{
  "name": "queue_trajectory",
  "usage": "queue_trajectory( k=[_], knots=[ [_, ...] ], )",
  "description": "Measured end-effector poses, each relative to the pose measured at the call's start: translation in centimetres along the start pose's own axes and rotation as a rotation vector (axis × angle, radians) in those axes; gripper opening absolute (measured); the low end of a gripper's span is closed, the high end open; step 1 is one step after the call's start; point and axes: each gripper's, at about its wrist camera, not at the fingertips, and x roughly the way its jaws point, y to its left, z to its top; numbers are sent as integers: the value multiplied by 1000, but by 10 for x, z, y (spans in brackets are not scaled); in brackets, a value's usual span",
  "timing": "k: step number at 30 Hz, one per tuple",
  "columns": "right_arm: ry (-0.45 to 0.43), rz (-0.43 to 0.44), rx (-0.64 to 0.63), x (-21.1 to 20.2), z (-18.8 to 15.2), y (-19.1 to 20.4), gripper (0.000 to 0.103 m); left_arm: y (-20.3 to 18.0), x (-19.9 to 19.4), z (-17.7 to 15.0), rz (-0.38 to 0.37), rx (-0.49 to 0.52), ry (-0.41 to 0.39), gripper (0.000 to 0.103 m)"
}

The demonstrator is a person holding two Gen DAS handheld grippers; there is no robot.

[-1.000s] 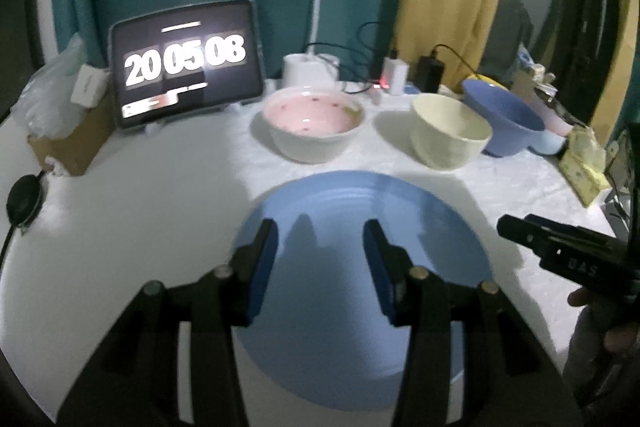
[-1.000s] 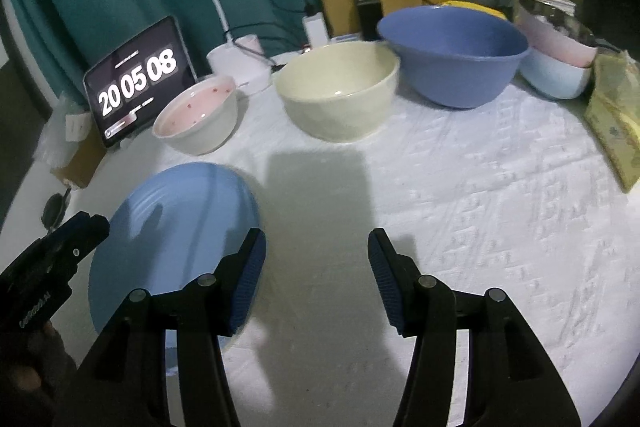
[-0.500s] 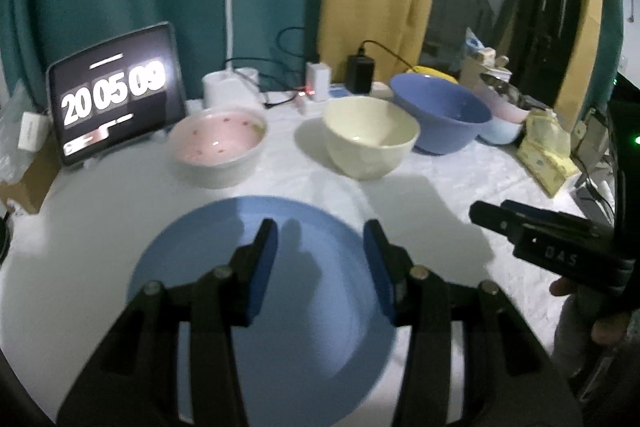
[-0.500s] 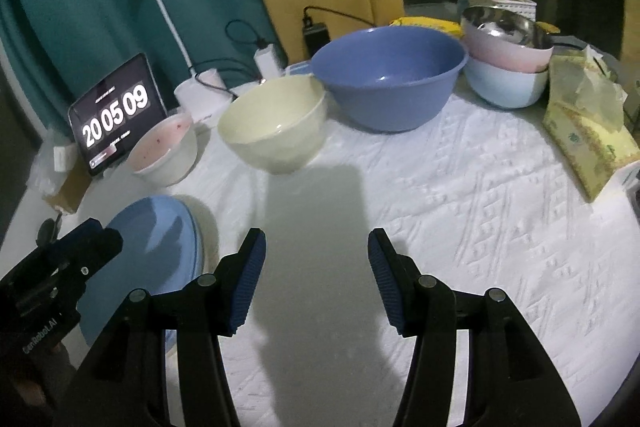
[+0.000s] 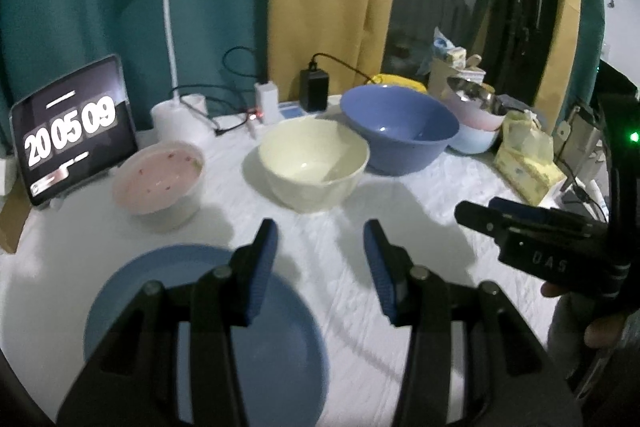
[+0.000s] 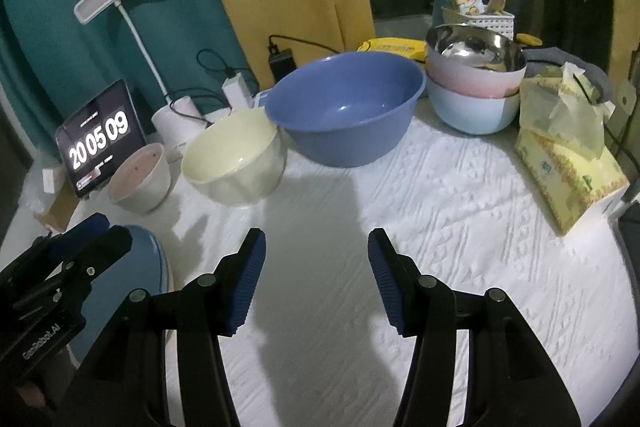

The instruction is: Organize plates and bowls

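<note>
A blue plate [image 5: 280, 355] lies on the white cloth at the near left, also seen as the blue plate [image 6: 152, 259] in the right wrist view. Behind it stand a pink bowl [image 5: 158, 179], a cream bowl [image 5: 314, 163] and a large blue bowl [image 5: 400, 127]; the same pink bowl [image 6: 140, 175], cream bowl [image 6: 236, 163] and blue bowl [image 6: 344, 103] show from the right. A stack of bowls [image 6: 476, 79] with a steel one on top stands at the back right. My left gripper [image 5: 320, 267] is open over the plate's right edge, holding nothing. My right gripper [image 6: 316, 275] is open above bare cloth.
A tablet clock [image 5: 72, 131], a desk lamp [image 5: 168, 27], chargers and cables [image 5: 280, 95] line the back edge. A yellow tissue pack [image 6: 568, 163] lies at the right. White cloth [image 6: 440, 227] stretches between the grippers and the bowls.
Both grippers swung to the right and rose a little. The plate slid to the lower left of the left view; the blue bowl and bowl stack came further into view. Jaws unchanged.
</note>
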Motion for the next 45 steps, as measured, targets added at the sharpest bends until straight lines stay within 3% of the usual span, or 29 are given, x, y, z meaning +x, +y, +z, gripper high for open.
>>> queue_trajectory(
  k=[11,28,41,43,45],
  knots=[
    [-21,-32,10,14,27,-24,56,-15,20,36,-24,30,-50,46],
    [-42,-94,63,62,76,-46,56,-16,65,53,-40,3,-22,47],
    [38,-152,131,97,56,-82,55,-34,92,64,-34,21,-6,47],
    [41,-151,141,99,52,-88,53,-38,95,66,-40,26,-3,47],
    [43,-151,149,100,49,-93,43,-44,98,67,-40,38,-5,47]
  ],
)
